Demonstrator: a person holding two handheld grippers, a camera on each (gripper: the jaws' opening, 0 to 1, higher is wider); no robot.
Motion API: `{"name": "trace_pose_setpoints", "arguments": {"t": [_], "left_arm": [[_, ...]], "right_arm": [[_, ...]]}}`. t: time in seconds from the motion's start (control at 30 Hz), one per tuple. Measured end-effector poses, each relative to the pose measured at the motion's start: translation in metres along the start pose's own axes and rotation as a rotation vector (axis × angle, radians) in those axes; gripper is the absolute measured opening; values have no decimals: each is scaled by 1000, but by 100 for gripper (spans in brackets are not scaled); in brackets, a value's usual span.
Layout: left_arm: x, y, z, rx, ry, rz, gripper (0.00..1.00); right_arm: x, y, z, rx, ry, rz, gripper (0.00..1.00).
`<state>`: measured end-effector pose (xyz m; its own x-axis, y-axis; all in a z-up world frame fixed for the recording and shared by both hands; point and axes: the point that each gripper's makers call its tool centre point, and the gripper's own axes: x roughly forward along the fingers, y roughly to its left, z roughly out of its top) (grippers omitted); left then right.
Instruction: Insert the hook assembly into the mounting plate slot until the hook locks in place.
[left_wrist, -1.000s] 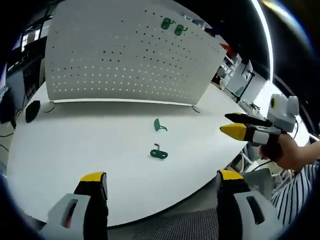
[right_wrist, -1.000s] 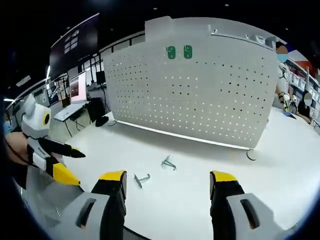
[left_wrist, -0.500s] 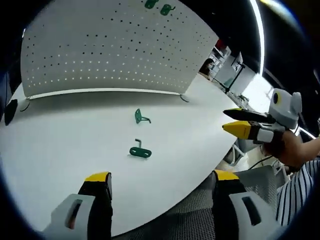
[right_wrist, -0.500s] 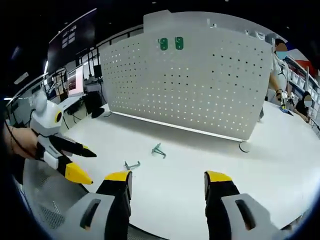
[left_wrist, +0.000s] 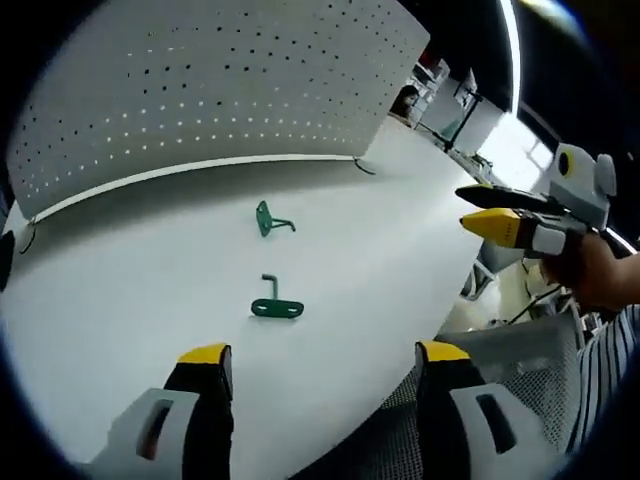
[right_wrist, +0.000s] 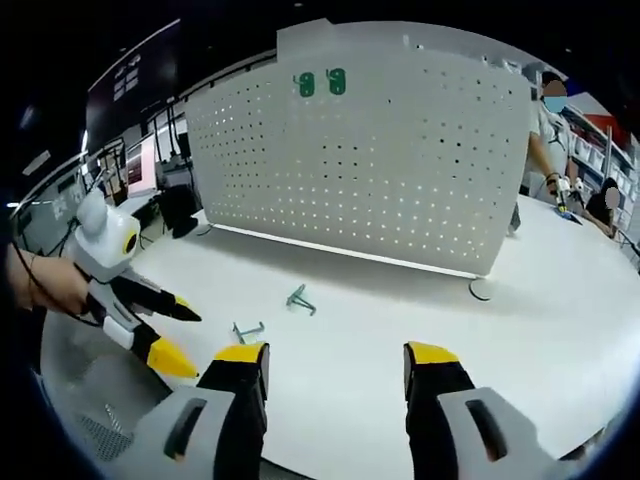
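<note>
Two green hooks lie loose on the white table: one hook (left_wrist: 277, 305) flat with its plate down, the other hook (left_wrist: 268, 219) farther off toward the pegboard. In the right gripper view they are the near hook (right_wrist: 246, 331) and the far hook (right_wrist: 298, 298). The white pegboard (left_wrist: 200, 90) stands upright behind them; two green hooks (right_wrist: 320, 83) hang near its top edge. My left gripper (left_wrist: 318, 365) is open above the table's near edge, short of the near hook. My right gripper (right_wrist: 328, 360) is open over the table, and shows as the right gripper (left_wrist: 505, 212) from the left.
The round white table (right_wrist: 380, 330) drops off close to both grippers, with a mesh chair seat (left_wrist: 500, 370) below its edge. A person (right_wrist: 545, 130) stands behind the pegboard's right end. Desks and monitors (right_wrist: 140, 170) fill the room at the far left.
The left gripper's camera has dipped and closed in on the table, so the hooks look larger and the pegboard's top is cut off. The right view has shifted slightly; both grippers stay open.
</note>
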<state>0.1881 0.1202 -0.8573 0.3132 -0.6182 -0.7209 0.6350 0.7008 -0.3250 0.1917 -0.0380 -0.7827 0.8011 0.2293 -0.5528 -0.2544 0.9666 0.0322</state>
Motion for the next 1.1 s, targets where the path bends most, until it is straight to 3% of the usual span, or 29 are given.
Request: {"name": "trace_pose_setpoints", "arguments": {"t": [0.23, 0.3, 0.4, 0.53, 0.63, 0.7, 0.73, 0.77, 0.9, 1.0, 1.1], "left_arm": [[10, 3, 6, -58, -14, -7, 75], [13, 2, 11, -71, -41, -4, 75], [20, -3, 17, -168, -85, -26, 71], [27, -4, 19, -168, -110, 4, 64], [35, -3, 13, -187, -88, 3, 66], [39, -1, 7, -126, -62, 28, 68], [40, 2, 2, -86, -26, 53, 64], [42, 1, 4, -57, -30, 62, 63], [44, -2, 15, -106, -80, 57, 60], [47, 6, 17, -68, -68, 103, 52], [50, 9, 19, -82, -69, 110, 50]], "right_arm": [[1, -3, -2, 6, 4, 1, 51], [2, -4, -3, 8, 8, -1, 51], [3, -5, -5, 13, 12, 2, 49], [2, -6, -7, 13, 18, 2, 48], [1, -7, -7, -7, 11, -2, 47], [0, -7, -5, -36, 8, -2, 47], [0, -6, -5, -36, 5, 1, 47], [0, -6, -4, -34, 4, 4, 46], [2, -7, -7, -18, 9, 6, 45], [2, -9, -8, -8, 12, 3, 44], [2, -12, -9, -2, 12, 0, 44]]}}
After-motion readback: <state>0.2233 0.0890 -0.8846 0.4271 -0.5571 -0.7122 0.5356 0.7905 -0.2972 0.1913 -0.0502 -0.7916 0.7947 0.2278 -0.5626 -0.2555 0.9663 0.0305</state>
